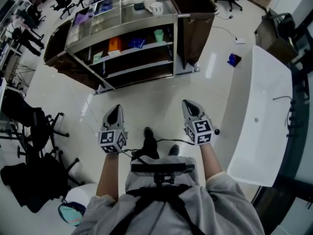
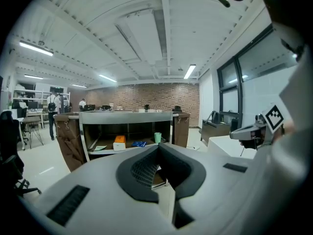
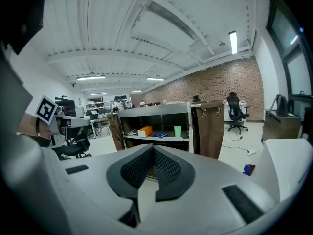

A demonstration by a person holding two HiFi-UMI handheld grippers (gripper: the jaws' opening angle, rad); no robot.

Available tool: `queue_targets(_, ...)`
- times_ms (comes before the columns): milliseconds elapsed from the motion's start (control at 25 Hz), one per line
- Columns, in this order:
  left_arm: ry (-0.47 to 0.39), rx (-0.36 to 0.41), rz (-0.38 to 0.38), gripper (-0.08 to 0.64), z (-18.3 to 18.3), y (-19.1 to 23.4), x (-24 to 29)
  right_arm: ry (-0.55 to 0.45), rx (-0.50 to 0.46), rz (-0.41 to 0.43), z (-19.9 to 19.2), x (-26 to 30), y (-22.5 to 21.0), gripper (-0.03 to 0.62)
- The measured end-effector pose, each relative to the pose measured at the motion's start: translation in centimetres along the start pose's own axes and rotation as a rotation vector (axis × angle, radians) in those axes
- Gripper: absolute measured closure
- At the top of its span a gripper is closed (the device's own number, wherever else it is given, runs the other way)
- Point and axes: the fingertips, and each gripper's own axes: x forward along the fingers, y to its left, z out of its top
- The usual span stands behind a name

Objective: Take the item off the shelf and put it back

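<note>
A metal shelf cart (image 1: pixel 128 21) stands a few steps ahead on the floor. Its middle shelf holds an orange box (image 1: pixel 114 44), a flat blue item (image 1: pixel 136 42) and a green cup (image 1: pixel 159 35). The same box (image 2: pixel 119 140) and cup (image 2: pixel 157 137) show in the left gripper view, and the box (image 3: pixel 145 130) and cup (image 3: pixel 177 131) in the right gripper view. My left gripper (image 1: pixel 116 109) and right gripper (image 1: pixel 190 105) are held side by side at waist height, well short of the cart. Both point at it, jaws shut and empty.
A long white tub-like unit (image 1: pixel 259 116) runs along my right. Brown bags (image 1: pixel 195 13) hang on the cart's ends. Office chairs (image 1: pixel 34 126) and a black bag (image 1: pixel 24 185) stand at my left. A small blue object (image 1: pixel 234 59) lies on the floor right of the cart.
</note>
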Motion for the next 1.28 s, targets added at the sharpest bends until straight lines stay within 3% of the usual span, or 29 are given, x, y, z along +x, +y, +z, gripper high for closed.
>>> queue_targets(280, 0.021, 0.003, -0.080, 0.554, 0.5, 1.8, 5.8, 0.007, 0.001, -0.002, 1.8, 4.6, 0.7, 0.583)
queue_targets(800, -0.004, 0.076, -0.265, 0.554, 3.8, 5.7, 16.2, -0.010, 0.005, -0.117, 4.2, 14.5, 0.6, 0.583)
queue_targets(1160, 0.057, 0.093, -0.288, 0.554, 3.6, 4.4, 23.0, 0.006, -0.006, -0.108, 5.4, 19.8, -2.1, 0.583)
queue_targets(1280, 0.093, 0.066, -0.268, 0.554, 2.8, 3.5, 25.3, 0.035, -0.008, -0.100, 5.4, 21.2, -3.6, 0.583)
